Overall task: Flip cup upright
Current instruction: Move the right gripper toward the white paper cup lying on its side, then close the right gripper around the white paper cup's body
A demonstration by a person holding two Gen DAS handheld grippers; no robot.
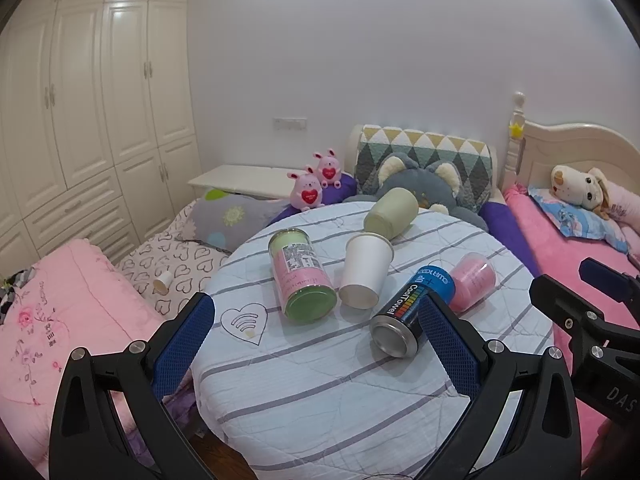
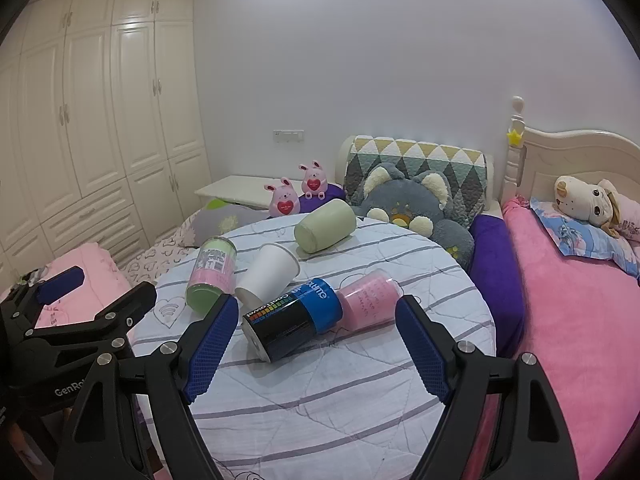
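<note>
A white paper cup (image 1: 366,270) lies on its side in the middle of the round striped table (image 1: 320,380), its mouth toward the far side; it also shows in the right wrist view (image 2: 270,274). A pale green cup (image 1: 391,213) lies on its side behind it, also in the right wrist view (image 2: 325,225). My left gripper (image 1: 316,344) is open and empty, above the near part of the table. My right gripper (image 2: 316,348) is open and empty, with the black and blue can (image 2: 294,318) between its fingers' line of sight.
A pink and green canister (image 1: 302,276), a black and blue can (image 1: 412,314) and a clear tube with pink contents (image 1: 472,282) lie on the table. Beds with pink blankets (image 2: 580,320) flank it. Plush toys (image 2: 404,204) sit behind. A small cup (image 1: 163,281) lies on the left bed.
</note>
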